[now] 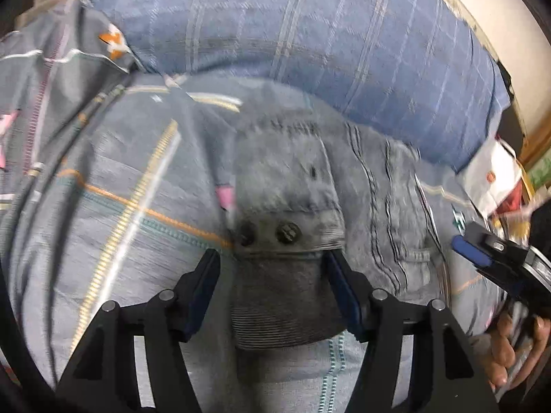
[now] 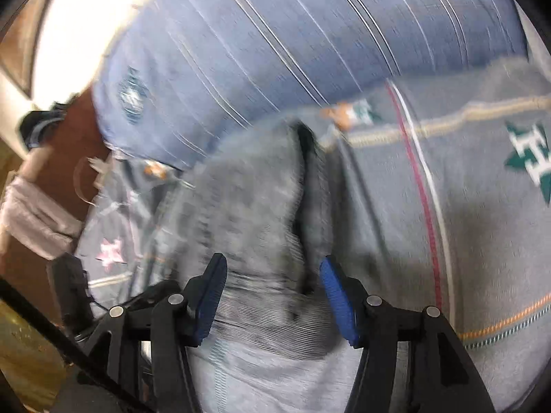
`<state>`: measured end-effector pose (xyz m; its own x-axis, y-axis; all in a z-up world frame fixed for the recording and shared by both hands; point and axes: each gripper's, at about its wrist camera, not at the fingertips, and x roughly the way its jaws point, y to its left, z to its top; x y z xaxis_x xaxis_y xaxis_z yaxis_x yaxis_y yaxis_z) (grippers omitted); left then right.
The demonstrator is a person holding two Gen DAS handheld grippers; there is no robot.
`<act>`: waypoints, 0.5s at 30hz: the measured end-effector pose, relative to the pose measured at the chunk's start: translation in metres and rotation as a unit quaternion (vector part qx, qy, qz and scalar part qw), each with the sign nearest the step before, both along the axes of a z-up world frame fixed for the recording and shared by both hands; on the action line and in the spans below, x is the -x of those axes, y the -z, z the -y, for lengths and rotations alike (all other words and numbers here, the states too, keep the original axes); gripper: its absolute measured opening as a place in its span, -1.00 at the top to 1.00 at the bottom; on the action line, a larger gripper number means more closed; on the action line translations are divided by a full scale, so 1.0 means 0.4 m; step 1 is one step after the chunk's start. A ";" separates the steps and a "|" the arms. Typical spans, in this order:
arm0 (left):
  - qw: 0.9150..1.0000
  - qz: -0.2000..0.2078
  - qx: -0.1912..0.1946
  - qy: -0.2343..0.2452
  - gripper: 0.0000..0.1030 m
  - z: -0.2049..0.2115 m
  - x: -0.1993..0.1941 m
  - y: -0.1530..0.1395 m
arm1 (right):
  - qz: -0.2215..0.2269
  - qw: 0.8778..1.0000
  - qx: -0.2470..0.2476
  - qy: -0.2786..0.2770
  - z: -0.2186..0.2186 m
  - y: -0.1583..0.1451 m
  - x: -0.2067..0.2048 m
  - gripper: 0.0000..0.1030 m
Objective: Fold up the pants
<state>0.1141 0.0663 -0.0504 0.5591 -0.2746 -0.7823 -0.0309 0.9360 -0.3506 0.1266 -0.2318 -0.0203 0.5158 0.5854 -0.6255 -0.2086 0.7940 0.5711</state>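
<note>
Grey denim pants [image 1: 303, 186] lie on a patterned grey bedsheet [image 1: 131, 179]. In the left wrist view the waistband with two dark buttons [image 1: 287, 232] sits between my left gripper's [image 1: 272, 258] open blue-padded fingers, the ribbed inner band just under them. My right gripper [image 1: 482, 251] shows at the right edge, held by a hand. In the right wrist view, my right gripper [image 2: 272, 268] is open over a blurred fold of the pants [image 2: 248, 199]; the cloth lies between the fingers, not pinched.
A large blue checked pillow [image 1: 310, 34] lies behind the pants, also in the right wrist view [image 2: 275, 44]. White and red packets [image 1: 492, 179] lie at the right edge of the bed. A wooden frame and pale cloth [image 2: 31, 213] are at left.
</note>
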 end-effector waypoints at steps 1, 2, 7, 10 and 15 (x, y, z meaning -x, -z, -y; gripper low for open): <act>1.000 -0.002 0.003 -0.005 -0.21 -0.007 0.001 0.002 | 0.002 1.000 -0.012 -0.013 -0.012 -0.006 0.005 0.07; 1.000 -0.012 0.014 -0.003 -0.21 -0.010 -0.001 0.013 | -0.008 1.000 -0.013 -0.018 -0.022 0.000 0.005 0.09; 1.000 -0.016 0.001 0.008 -0.19 0.015 0.000 0.031 | -0.117 0.992 0.038 -0.005 -0.027 0.135 -0.020 0.17; 0.999 -0.008 -0.029 0.011 -0.19 0.040 0.006 0.038 | -0.123 0.992 0.028 0.004 -0.021 0.150 -0.023 0.27; 0.999 0.001 -0.044 0.012 -0.19 0.055 0.015 0.040 | -0.087 0.992 0.094 -0.008 -0.071 0.120 -0.007 0.81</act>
<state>0.1079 0.0444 -0.0662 0.5553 -0.2177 -0.8026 -0.0067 0.9639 -0.2661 0.1295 -0.2033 -0.0683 0.3821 0.4569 -0.8033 -0.1334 0.8874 0.4413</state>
